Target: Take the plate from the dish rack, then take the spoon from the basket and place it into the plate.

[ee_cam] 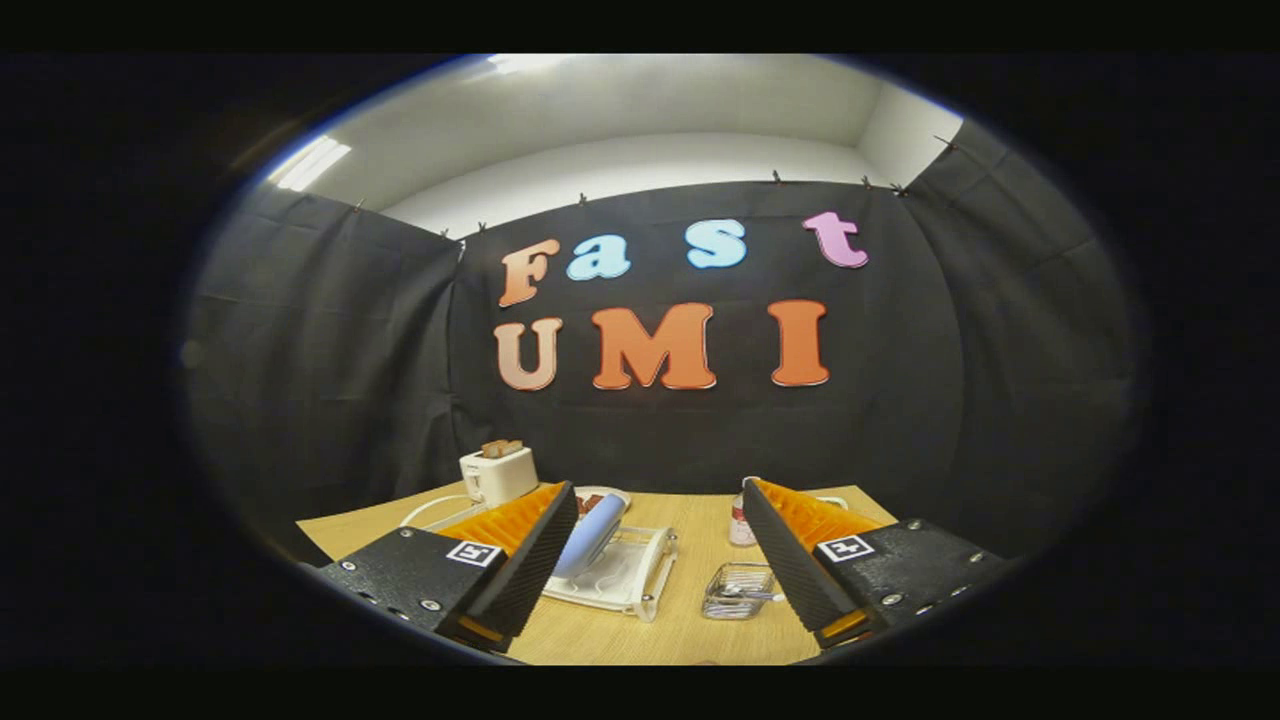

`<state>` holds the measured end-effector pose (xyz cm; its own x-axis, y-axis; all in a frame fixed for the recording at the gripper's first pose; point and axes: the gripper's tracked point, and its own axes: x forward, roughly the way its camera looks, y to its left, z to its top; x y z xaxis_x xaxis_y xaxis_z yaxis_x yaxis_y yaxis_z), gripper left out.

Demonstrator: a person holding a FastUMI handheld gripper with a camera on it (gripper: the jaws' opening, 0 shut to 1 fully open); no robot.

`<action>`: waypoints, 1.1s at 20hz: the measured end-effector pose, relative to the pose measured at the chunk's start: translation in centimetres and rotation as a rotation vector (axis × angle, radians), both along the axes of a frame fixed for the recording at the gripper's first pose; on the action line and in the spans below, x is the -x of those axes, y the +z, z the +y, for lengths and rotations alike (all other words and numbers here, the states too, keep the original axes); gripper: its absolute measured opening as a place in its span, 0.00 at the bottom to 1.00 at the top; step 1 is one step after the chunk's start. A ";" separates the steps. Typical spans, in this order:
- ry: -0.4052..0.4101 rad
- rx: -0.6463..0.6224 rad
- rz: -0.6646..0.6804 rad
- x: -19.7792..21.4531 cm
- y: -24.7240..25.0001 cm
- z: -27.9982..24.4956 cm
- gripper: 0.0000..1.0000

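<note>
My gripper [660, 550] hangs open above the wooden table [690, 620], its two black and orange fingers wide apart with nothing between them. Ahead of the left finger [520, 560] a pale blue plate [592, 535] stands on edge in a white dish rack [625, 580]. Just inside the right finger [790, 560] sits a small clear wire basket [738, 590] with a metal spoon [748, 592] lying in it. Both rack and basket lie below and beyond the fingertips, apart from them.
A white toaster [497, 473] with bread in its slots stands at the far left of the table, its cord trailing forward. A small can [741, 522] with a red label stands behind the basket. A white dish [600, 495] peeks out behind the rack.
</note>
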<state>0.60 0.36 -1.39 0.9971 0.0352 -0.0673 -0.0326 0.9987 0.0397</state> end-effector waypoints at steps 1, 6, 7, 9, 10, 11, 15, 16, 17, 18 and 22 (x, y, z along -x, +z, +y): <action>0.009 -0.003 0.011 -0.1 -0.2 0.2 0.99; 0.041 -0.045 0.135 -1.1 -1.9 1.6 0.99; 0.053 -0.056 0.162 -1.4 -2.2 2.0 0.99; 0.076 -0.070 0.224 -2.2 -2.9 2.9 0.99; 0.087 -0.075 0.254 -2.6 -3.1 3.3 0.99; 0.097 -0.082 0.280 -3.1 -3.4 3.8 0.99; 0.129 -0.123 0.400 -5.3 -4.9 5.3 0.99; 0.139 -0.137 0.433 -6.0 -5.4 5.7 0.99; 0.146 -0.149 0.476 -6.6 -6.2 6.1 0.99; 0.151 -0.161 0.517 -7.2 -6.8 6.4 0.98; 0.142 -0.205 0.685 -9.1 -10.2 7.4 0.96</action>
<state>9.72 7.78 -11.61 0.7186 0.2400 -0.6526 -0.0620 0.9569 0.2836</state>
